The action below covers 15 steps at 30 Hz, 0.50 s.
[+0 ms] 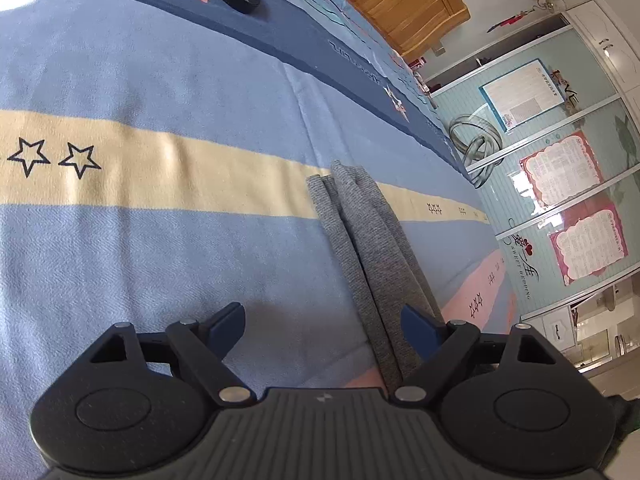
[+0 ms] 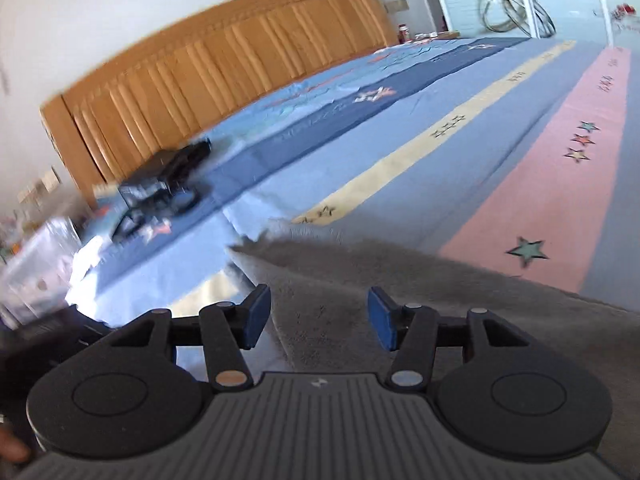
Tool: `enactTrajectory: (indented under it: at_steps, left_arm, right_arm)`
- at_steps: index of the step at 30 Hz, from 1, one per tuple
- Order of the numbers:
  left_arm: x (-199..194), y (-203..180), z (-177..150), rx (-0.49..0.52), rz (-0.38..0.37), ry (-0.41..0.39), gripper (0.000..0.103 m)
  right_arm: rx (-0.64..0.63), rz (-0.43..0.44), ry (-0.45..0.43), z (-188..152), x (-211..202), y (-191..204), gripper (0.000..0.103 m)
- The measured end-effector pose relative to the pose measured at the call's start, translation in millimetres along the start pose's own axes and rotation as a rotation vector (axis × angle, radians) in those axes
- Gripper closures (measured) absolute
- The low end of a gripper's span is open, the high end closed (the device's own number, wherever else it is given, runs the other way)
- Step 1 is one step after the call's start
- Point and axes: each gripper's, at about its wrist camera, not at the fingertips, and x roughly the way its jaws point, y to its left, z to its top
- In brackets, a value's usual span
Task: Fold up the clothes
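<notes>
On the striped blue bedspread [image 1: 160, 240] lies a grey knit garment [image 1: 368, 248].
Left gripper [image 1: 322, 326] and right gripper [image 2: 319, 316] both hover over it, jaws spread, holding nothing.

Bright daylight; right view motion-blurred; fisheye edges warped.

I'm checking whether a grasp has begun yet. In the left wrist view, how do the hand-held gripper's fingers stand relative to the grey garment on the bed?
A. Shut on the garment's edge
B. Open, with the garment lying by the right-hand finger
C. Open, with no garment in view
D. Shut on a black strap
B: the left hand-held gripper is open, its blue pads wide apart, and the folded grey garment runs along the bedspread past the right-hand finger, ungripped.
</notes>
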Motion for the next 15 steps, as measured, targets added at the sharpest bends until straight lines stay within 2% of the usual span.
enactTrajectory:
  at_steps: [3,4,6,7,8,11,12,13,15]
  left_arm:
    - [3,2,1,-0.004,-0.008,0.015,0.016]
    - [3,2,2,-0.002,-0.011,0.019,0.017]
    - [2,4,3,-0.011,-0.014,0.018,0.016]
    - [1,5,4,-0.017,-0.014,0.015,0.016]
    - [1,7,5,-0.021,-0.013,0.011,0.016]
    - [1,9,7,-0.028,-0.013,0.009,0.016]
    - [0,10,7,-0.032,-0.014,0.009,0.016]
    - [0,11,8,-0.036,-0.015,0.009,0.016]
    - [-1,14,10,-0.046,-0.015,0.008,0.016]
  right_arm:
    - [-0.208,-0.156,0.050,-13,34,28,0.042]
    - [-0.232,-0.176,0.082,-11,36,35,0.041]
    - [-0.156,-0.073,0.132,1,28,31,0.042]
    - [-0.102,-0.012,0.124,6,20,28,0.042]
    - [-0.063,0.009,0.088,10,12,25,0.042]
    - [-0.013,-0.003,-0.049,16,2,23,0.042]
    - [0.030,0.024,-0.072,15,5,20,0.041]
    - [0.087,0.101,-0.057,12,13,15,0.041]
    - [0.146,0.225,0.060,1,34,14,0.040]
